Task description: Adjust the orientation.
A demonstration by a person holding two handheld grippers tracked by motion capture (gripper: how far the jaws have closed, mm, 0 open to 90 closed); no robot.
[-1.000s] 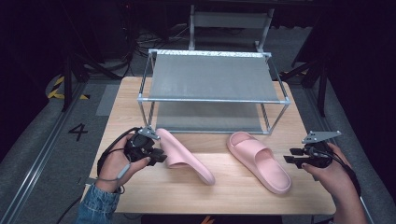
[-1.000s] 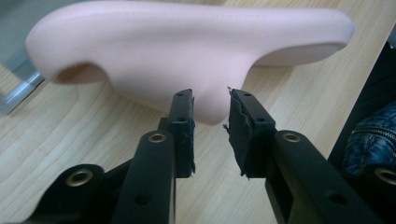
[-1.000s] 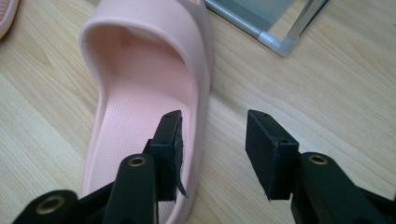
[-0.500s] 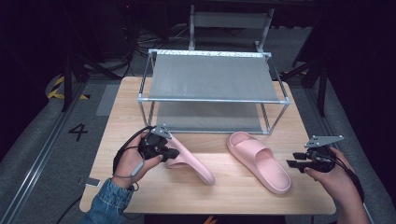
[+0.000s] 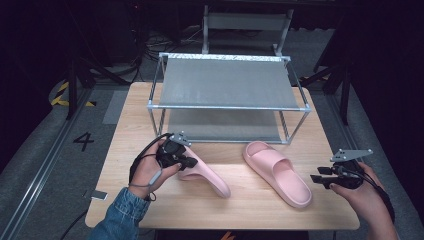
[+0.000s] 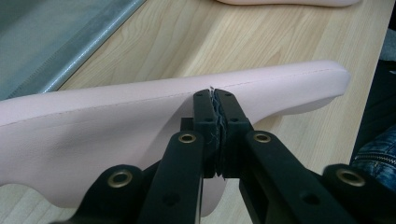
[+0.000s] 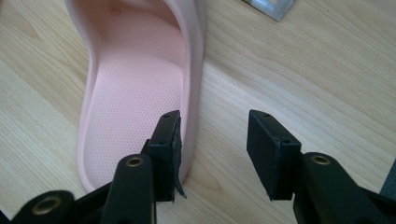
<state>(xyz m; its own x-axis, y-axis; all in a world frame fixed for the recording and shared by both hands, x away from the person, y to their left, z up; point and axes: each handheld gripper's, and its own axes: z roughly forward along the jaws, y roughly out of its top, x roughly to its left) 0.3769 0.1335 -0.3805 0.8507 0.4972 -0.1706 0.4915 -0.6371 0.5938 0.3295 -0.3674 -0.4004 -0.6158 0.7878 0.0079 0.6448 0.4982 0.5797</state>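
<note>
Two pink slippers lie on the wooden table (image 5: 260,210). The left slipper (image 5: 207,176) is tipped so that its smooth side (image 6: 116,126) faces my left gripper. My left gripper (image 5: 187,162) (image 6: 215,107) is shut, pads pressed together, tips against that side near its upper edge; no pink shows between the pads. The right slipper (image 5: 277,172) (image 7: 135,88) rests sole down. My right gripper (image 5: 316,180) (image 7: 212,154) stands open at its near end, one pad over the rim, the other over bare wood.
A metal-framed rack (image 5: 227,82) with two grey mesh shelves stands at the back of the table, a chair (image 5: 247,22) behind it. A small flat object (image 5: 99,195) lies at the table's left edge. A denim sleeve (image 5: 117,215) covers the left forearm.
The left hand has moved right and a little down onto the left slipper, and its jaws have closed. The right hand has stayed where it was.
</note>
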